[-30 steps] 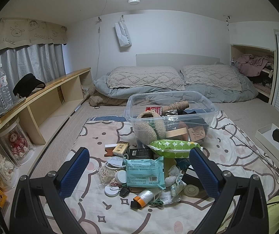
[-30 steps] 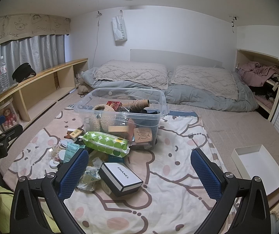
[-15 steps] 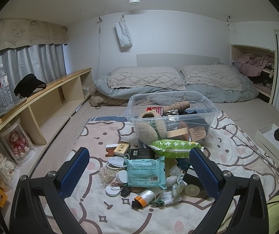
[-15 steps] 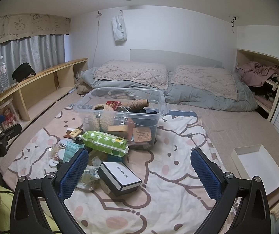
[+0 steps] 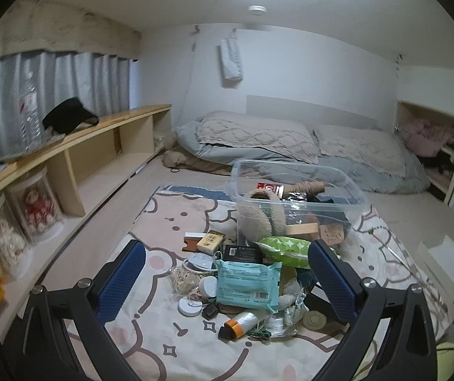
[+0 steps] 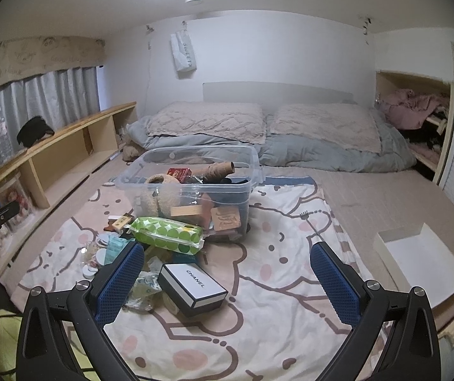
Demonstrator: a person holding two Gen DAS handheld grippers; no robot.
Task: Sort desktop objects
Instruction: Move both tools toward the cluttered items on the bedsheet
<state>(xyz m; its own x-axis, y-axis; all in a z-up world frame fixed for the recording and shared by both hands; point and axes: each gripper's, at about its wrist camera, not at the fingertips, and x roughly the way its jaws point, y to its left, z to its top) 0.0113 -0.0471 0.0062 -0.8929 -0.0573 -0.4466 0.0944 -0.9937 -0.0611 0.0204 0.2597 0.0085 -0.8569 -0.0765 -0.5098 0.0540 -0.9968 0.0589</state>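
A clear plastic bin (image 5: 296, 190) (image 6: 192, 187) stands on a cartoon blanket (image 6: 258, 285) and holds a fuzzy slipper, a twine roll and a red box. In front of it lies a heap: a green dotted wipes pack (image 5: 285, 247) (image 6: 166, 233), a teal wipes pack (image 5: 247, 281), a black box (image 5: 242, 252), a small tan box (image 5: 211, 241), white round lids and an orange-capped tube (image 5: 238, 320). A black and white Chanel box (image 6: 192, 287) lies nearest my right gripper. My left gripper (image 5: 227, 281) is open and empty over the heap. My right gripper (image 6: 227, 285) is open and empty.
An open white box (image 6: 423, 257) lies on the mat at the right. A long wooden shelf (image 5: 77, 152) runs along the left wall with jars under it. Pillows and a grey duvet (image 6: 290, 139) lie behind the bin.
Both views have dipped and shifted slightly; the left view has swung a little left and blurred. Nothing on the blanket has moved and both grippers stay open.
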